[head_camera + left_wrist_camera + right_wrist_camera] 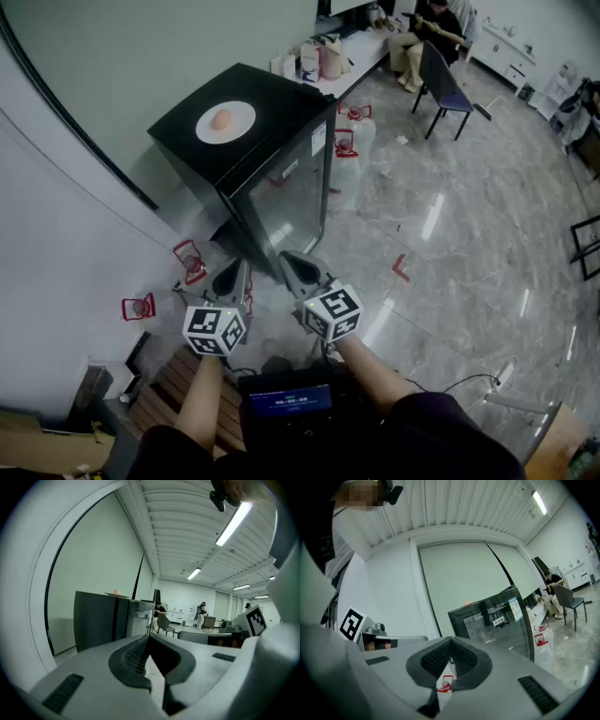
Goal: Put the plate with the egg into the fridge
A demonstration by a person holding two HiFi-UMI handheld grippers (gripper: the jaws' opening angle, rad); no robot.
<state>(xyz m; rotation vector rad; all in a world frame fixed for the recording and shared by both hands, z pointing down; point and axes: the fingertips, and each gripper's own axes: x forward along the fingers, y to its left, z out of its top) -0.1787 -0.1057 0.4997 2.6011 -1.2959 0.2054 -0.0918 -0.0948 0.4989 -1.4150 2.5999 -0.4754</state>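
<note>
A white plate [226,122] with a pale orange egg [221,119] on it rests on top of a small black fridge [246,150] with a glass door [293,202], which is closed. Both grippers hang in front of the fridge, well below the plate. My left gripper [231,275] is shut and holds nothing. My right gripper [298,265] is shut and empty too. In the left gripper view the plate [117,594] shows as a thin rim on the fridge top [101,620]. The right gripper view looks up at the glass door [497,620].
Clear water jugs with red handles [190,261] stand on the floor by the fridge, more of them [348,142] behind it. A person sits on a chair [444,86] at the far side by a long counter [347,58]. The marble floor [450,234] spreads to the right.
</note>
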